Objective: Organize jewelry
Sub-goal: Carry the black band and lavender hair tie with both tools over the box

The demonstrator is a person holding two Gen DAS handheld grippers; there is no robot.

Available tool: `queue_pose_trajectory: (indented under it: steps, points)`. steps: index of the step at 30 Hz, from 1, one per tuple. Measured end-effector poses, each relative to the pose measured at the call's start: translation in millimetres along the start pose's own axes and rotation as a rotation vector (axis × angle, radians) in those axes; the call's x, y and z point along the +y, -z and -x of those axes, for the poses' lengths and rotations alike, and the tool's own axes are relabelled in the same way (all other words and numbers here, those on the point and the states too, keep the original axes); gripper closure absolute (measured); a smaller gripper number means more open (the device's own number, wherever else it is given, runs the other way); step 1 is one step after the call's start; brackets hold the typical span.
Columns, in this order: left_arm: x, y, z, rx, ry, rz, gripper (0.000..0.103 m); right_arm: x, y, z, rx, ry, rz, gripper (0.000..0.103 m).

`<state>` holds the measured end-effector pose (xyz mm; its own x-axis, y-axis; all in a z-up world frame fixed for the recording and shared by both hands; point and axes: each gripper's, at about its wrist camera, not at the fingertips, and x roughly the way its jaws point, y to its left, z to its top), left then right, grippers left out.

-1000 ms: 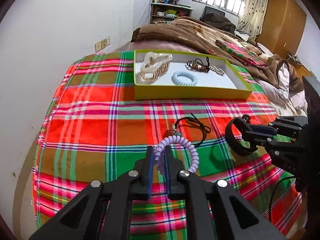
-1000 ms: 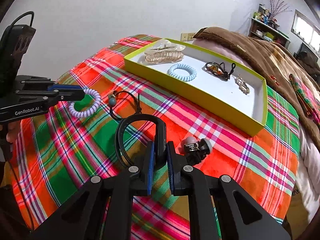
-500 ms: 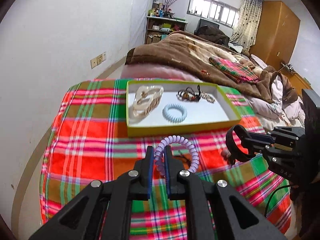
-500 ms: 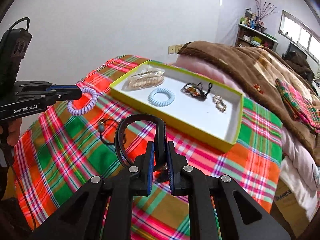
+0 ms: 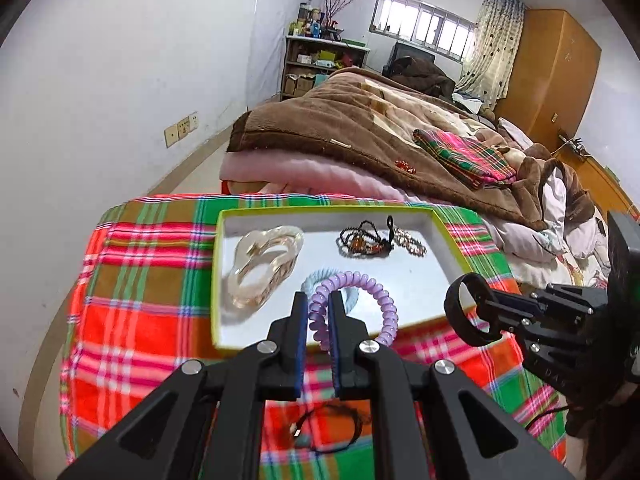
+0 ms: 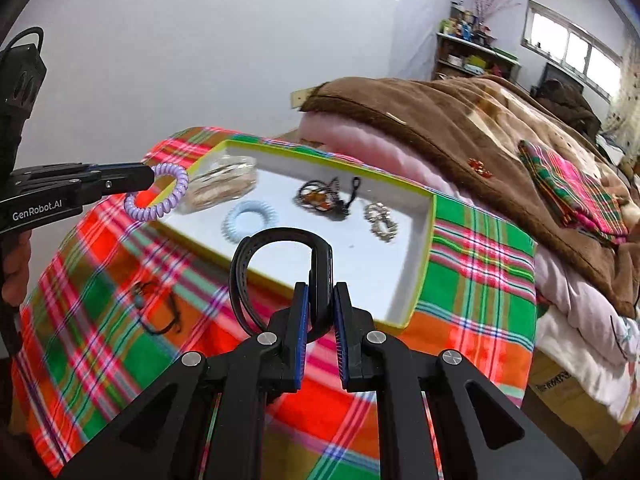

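Note:
My left gripper (image 5: 319,304) is shut on a purple spiral hair tie (image 5: 384,304) and holds it above the near edge of the yellow-green tray (image 5: 218,240). My right gripper (image 6: 320,296) is shut on a black band (image 6: 244,264), held above the tray's (image 6: 424,276) near side. The tray holds a clear hair claw (image 5: 262,264), a light blue spiral tie (image 6: 249,219), a dark beaded bracelet (image 5: 360,238) and a pale beaded piece (image 6: 380,220). A black cord necklace (image 6: 158,308) lies on the plaid cloth (image 5: 132,320) before the tray.
The plaid-covered table stands against a white wall (image 5: 100,80). Behind the tray lies a bed with a brown blanket (image 5: 360,120) and a folded plaid cloth (image 5: 464,156). A wooden wardrobe (image 5: 548,72) stands far right.
Both grippers have risen and moved forward towards the tray with their items. The purple tie now hangs over the tray's near edge. The black cord necklace stays on the cloth.

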<state>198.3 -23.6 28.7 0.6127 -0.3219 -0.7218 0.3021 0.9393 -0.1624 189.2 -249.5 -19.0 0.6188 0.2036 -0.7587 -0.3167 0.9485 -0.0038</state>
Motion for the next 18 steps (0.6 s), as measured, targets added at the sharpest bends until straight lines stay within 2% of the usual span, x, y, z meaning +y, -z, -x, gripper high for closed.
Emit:
queue_pose_trajectory:
  steps: [10,18]
  points:
    - [-15.1,-29.6,-50.7,0.022,-0.015,-0.004,0.093,-24.2,-14.1,-29.4,0.035,0.051,-0.041,0.091]
    - [-22.3,-35.4,-87.1,0.071,-0.028,-0.009,0.093,-32.5,-17.7,-51.6,0.076,0.086,-0.04,0.091]
